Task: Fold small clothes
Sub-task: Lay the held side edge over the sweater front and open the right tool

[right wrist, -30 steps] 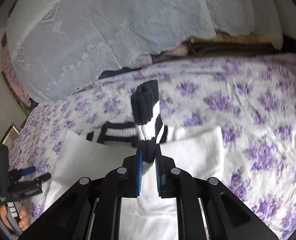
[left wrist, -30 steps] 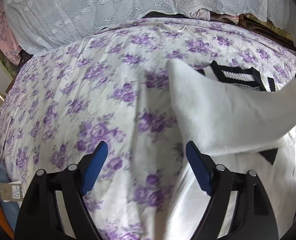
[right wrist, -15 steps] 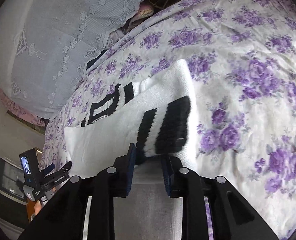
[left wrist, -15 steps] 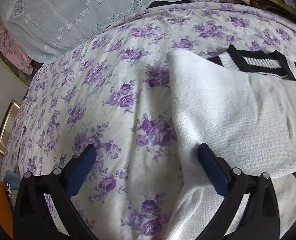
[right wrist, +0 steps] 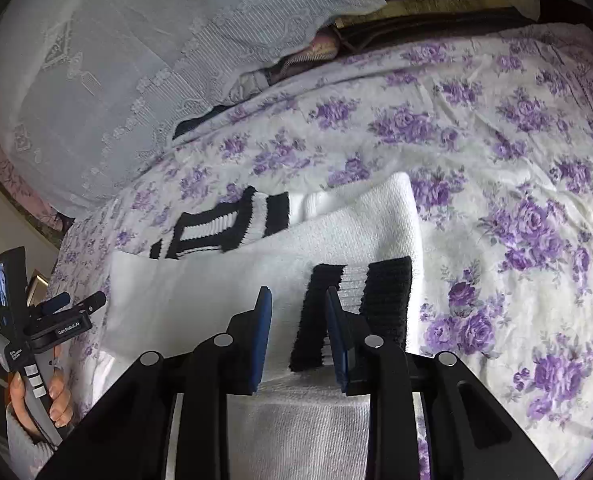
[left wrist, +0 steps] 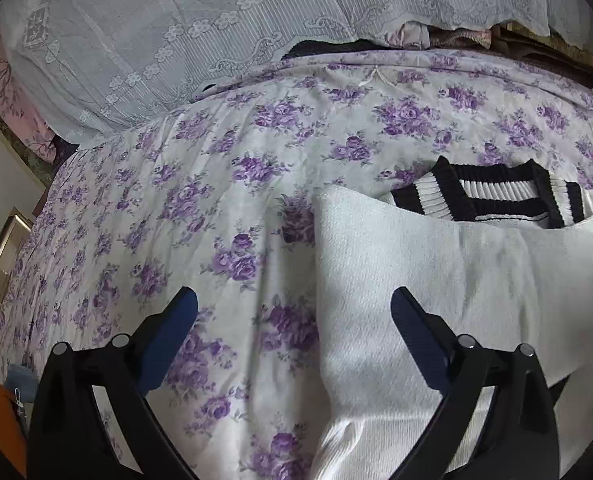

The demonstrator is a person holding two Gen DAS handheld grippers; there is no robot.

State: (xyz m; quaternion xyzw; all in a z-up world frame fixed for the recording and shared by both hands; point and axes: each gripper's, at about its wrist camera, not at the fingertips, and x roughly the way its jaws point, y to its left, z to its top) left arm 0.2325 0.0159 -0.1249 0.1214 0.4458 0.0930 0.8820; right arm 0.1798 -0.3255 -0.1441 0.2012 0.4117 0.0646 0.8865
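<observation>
Fingers of your right gripper (right wrist: pixel 298 322) had just parted around the striped cuff (right wrist: pixel 352 312) of the white sweater (left wrist: pixel 416 280), lying folded on the bed (left wrist: pixel 216 200); left gripper (left wrist: pixel 292 320) stood wide, empty. Soft, limp knit: pinch edges.

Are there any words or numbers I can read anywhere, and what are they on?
"GenRobot.AI": white letters on the black body of the left claw, seen from the right wrist camera.
Small white print lower on its handle: too tiny to read.
The white sweater and flowered bedsheet show no words.
</observation>
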